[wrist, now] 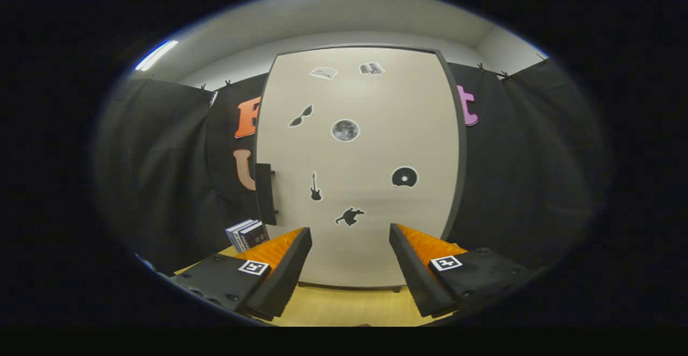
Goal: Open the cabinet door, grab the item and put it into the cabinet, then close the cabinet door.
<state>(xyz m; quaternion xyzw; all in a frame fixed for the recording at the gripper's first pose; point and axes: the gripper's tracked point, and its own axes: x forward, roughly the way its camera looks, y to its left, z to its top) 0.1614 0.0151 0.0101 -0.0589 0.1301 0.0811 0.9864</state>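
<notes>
**Cabinet door shut, gripper poised with nothing in hand**

A tall, pale beige cabinet door (pixel 357 168) with rounded top corners and a dark frame stands closed directly ahead of the gripper (pixel 350 270), its front dotted with small black-and-white stickers, among them a moon (pixel 345 130), a guitar (pixel 315 187) and a disc (pixel 404 177). A slim black bar handle (pixel 265 193) is mounted upright on the door's left edge, and it sits beyond and above the left finger, not between the two. The gripper's fingers are spread wide apart and hold nothing; only the door's lower panel and a strip of light wooden tabletop (pixel 344 307) show in the gap between them. The item to be stowed appears to be the small dark-blue-and-white box (pixel 246 235), which rests on the table just left of the cabinet, below the handle and just beyond the left finger. Black cloth drapes the booth on both sides of the cabinet.

Judging by the scene, the opening step has not begun. The main risk lies in the approach to the handle: it is narrow and close to the door face, so a finger that arrives off-line could strike the panel or slip off the bar. The box sits near the door's handle side, and a careless sweep of the left finger towards the handle might knock it across the table.
</notes>
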